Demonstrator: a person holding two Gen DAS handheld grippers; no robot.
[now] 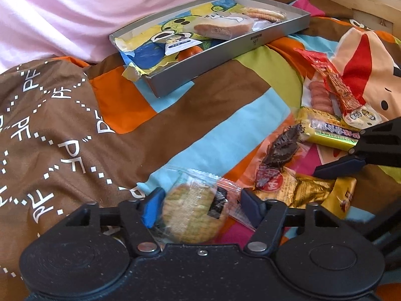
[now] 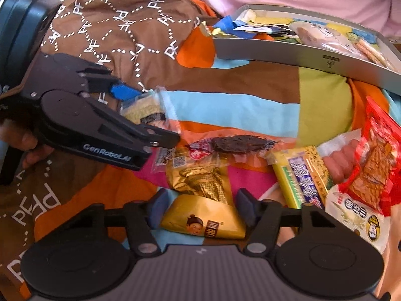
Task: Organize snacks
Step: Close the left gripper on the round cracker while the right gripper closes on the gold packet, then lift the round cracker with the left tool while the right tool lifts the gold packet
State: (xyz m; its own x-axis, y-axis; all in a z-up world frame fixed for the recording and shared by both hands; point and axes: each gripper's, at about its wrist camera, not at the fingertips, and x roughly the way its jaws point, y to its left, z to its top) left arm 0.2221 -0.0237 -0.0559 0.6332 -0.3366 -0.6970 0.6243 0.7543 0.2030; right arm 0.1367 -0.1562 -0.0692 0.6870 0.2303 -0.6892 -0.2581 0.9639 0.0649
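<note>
Your left gripper (image 1: 199,207) has its jaws spread on both sides of a rice cracker (image 1: 194,215) in a clear wrapper. The pads are near the wrapper, but I cannot tell if they already press it. The cracker lies on the patchwork bedcover (image 1: 213,115), at the near edge of the pile of snacks.

Your right gripper (image 2: 200,207) is also open, with its fingers on either side of a gold packet (image 2: 204,222). This packet shows a small cartoon face and two Chinese characters in a red square; I do not read them with certainty.

In my judgement the task is at an early stage. The grey tray (image 1: 225,72) holds only a few things: a bread slice in a wrapper (image 1: 220,26), a pack of biscuits (image 1: 264,13) and a small white packet (image 1: 179,44). The tray stands well apart from the pile.

On the cover these wait for you: a dark dried snack in an orange wrapper (image 1: 282,148), a yellow bar (image 1: 325,129), a pack of pink sausages (image 1: 322,96) and a red packet (image 1: 335,82).

The writing: "PF" is repeated on the brown cloth (image 1: 50,138), and "GenRobot.AI" stands on the left gripper in the right wrist view. The yellow bar has purple Chinese text, too blurred to read.
</note>
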